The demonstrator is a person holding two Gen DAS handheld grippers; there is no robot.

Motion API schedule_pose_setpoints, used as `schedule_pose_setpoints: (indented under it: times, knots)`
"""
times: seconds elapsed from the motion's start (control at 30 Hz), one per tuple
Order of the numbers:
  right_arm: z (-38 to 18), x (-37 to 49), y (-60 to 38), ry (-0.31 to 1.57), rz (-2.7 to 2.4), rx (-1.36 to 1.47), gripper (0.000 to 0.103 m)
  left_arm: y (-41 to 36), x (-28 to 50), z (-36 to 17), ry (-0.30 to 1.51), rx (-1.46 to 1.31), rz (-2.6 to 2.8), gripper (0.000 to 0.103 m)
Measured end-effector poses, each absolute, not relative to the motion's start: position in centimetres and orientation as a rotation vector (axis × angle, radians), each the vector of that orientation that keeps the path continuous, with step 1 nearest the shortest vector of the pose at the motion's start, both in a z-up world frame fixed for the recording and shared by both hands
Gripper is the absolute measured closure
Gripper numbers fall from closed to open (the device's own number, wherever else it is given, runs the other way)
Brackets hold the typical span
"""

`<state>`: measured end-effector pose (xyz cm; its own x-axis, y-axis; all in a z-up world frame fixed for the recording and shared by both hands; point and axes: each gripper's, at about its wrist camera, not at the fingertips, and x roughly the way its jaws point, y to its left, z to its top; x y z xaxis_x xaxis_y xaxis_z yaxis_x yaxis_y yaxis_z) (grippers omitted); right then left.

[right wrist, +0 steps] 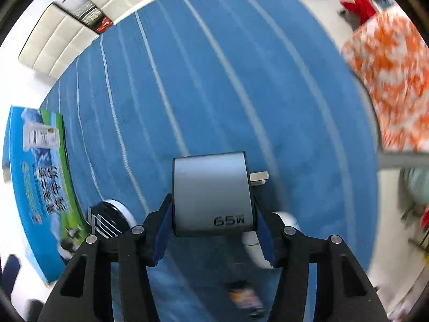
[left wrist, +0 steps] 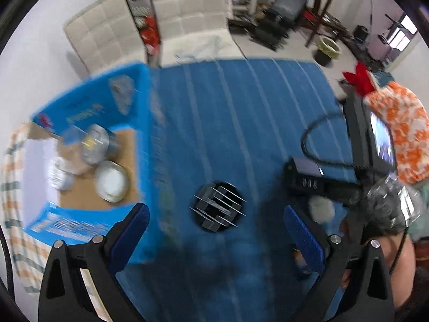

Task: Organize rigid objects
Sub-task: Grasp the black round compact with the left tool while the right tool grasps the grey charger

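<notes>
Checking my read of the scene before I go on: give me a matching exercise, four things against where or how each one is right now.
Things:
1. grey 65W charger
2. left gripper
3. white round tin
4. black round object with silver fins

States:
a. lying on the blue striped cloth
b. open, holding nothing
c. inside the blue cardboard box
d. clamped in the right gripper

Pairs: 1-d, 2-b, 3-c, 4-a
</notes>
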<state>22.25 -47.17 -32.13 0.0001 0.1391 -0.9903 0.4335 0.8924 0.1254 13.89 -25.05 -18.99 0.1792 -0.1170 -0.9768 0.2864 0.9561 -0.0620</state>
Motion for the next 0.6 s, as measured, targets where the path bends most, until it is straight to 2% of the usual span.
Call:
schedule_pose_setpoints:
  times: [0.23, 0.43, 0.6]
  knots:
    - [-30.8, 19.6, -50.2, 1.551, -0.268, 0.379, 0.046, -25.5, 11.3, -24.9, 1.500, 0.023, -0.228, 0.000]
    - [-30.0, 20.0, -51.2, 1.536, -0.274, 0.371, 0.046, -23.5, 13.5, -29.1, 1.470, -0.080, 0.026, 0.000]
    - [-29.9, 20.7, -50.9, 1.515, -0.283, 0.379, 0.046, -23.4, 15.6, -31.8, 1.529, -0.145, 0.108, 0.000]
